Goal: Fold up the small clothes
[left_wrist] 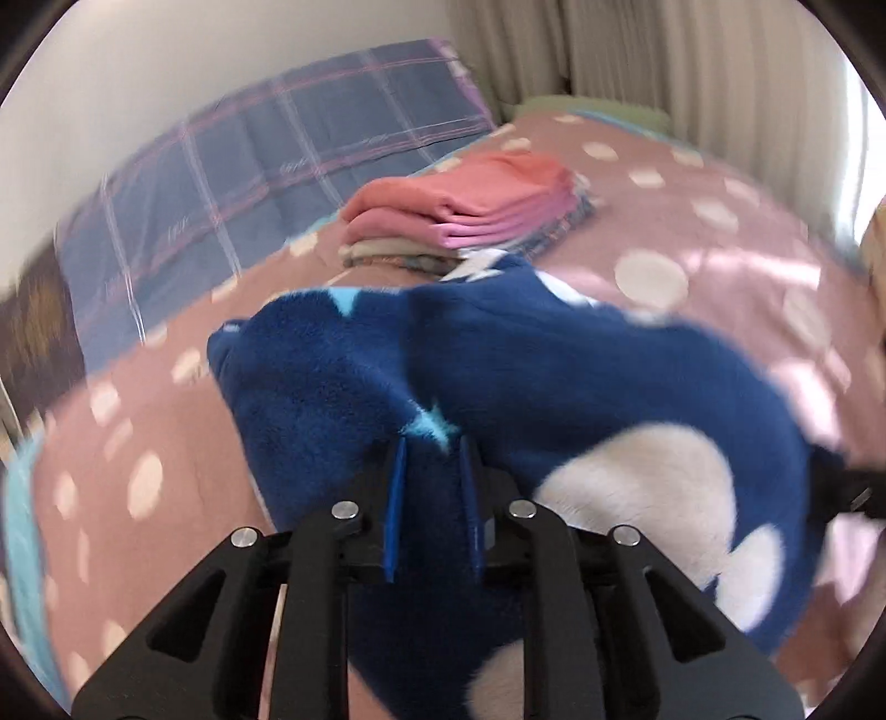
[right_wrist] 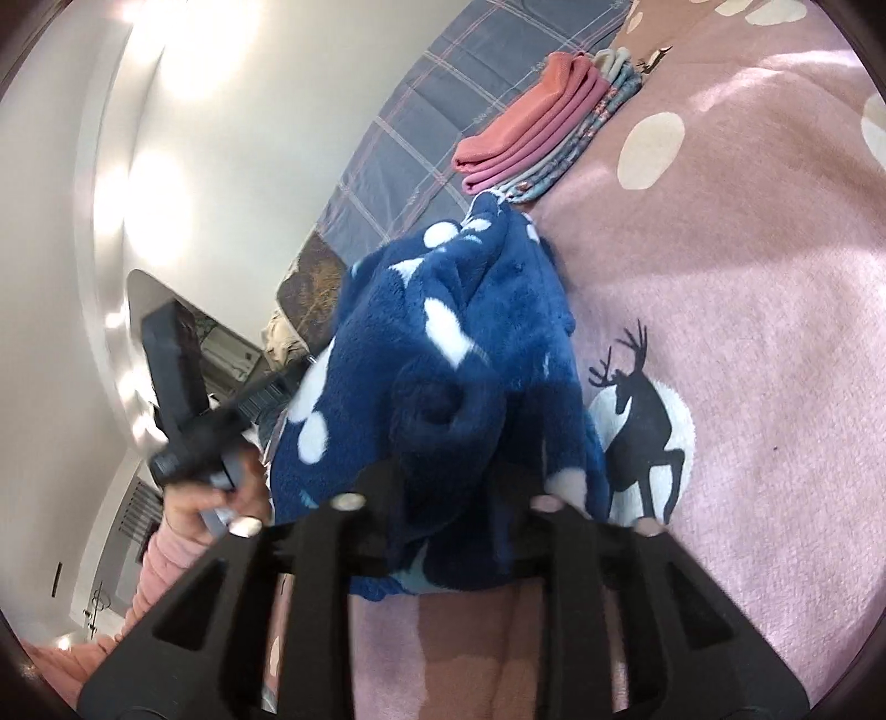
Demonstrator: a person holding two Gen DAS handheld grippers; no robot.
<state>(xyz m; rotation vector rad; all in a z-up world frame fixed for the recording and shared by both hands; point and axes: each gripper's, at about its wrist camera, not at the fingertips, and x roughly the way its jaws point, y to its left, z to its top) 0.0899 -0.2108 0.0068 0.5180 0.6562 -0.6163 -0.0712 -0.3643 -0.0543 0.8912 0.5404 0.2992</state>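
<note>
A dark blue fleece garment (left_wrist: 554,360) with white dots and pale stars lies bunched on the pink bed. My left gripper (left_wrist: 433,443) has its blue fingers (left_wrist: 396,498) close together with a fold of that fleece pinched between them. In the right wrist view the same garment (right_wrist: 443,310) is heaped over the front of my right gripper (right_wrist: 443,471), and its fingers are buried under the cloth. The left gripper's black body (right_wrist: 188,432) shows at the garment's left edge, held by a hand (right_wrist: 221,498) in a pink sleeve.
A stack of folded clothes (left_wrist: 470,216), coral and pink on top, sits just beyond the garment. The pink dotted bedspread (left_wrist: 692,221) carries a black deer print (right_wrist: 642,421). A blue plaid quilt (left_wrist: 249,183) lies along the wall, and curtains (left_wrist: 637,50) hang behind.
</note>
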